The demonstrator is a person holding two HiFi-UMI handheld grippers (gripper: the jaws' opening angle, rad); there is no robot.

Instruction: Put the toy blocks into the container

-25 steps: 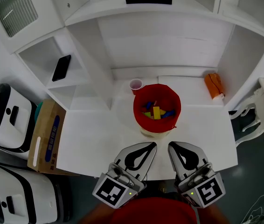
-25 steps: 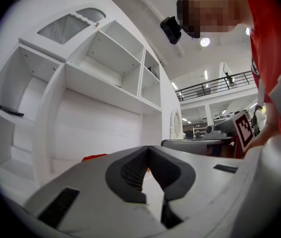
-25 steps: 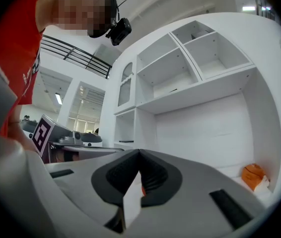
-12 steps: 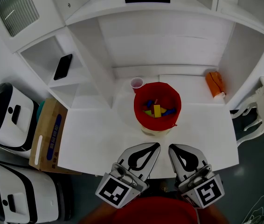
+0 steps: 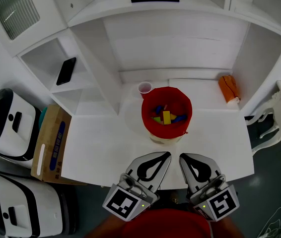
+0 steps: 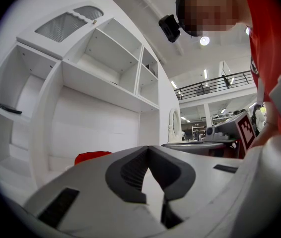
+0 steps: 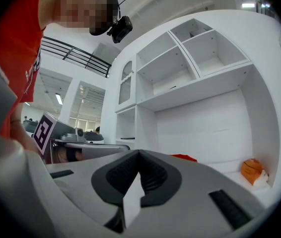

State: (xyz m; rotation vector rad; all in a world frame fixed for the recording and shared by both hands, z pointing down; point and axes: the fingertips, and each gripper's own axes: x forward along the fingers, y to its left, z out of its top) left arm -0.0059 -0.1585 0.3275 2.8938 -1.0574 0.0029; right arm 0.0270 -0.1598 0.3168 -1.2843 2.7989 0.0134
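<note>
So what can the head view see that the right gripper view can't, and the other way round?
Only the head view: the toy blocks lying inside the red container, the pink cup just beyond it, and the cardboard box at the far left.
Only the right gripper view: the person's red shirt, the head camera, and a big hall with railings behind.
Both: the red container, the orange item at the right, the white shelving, and the right hand-held gripper, its jaws shut with nothing between them.
</note>
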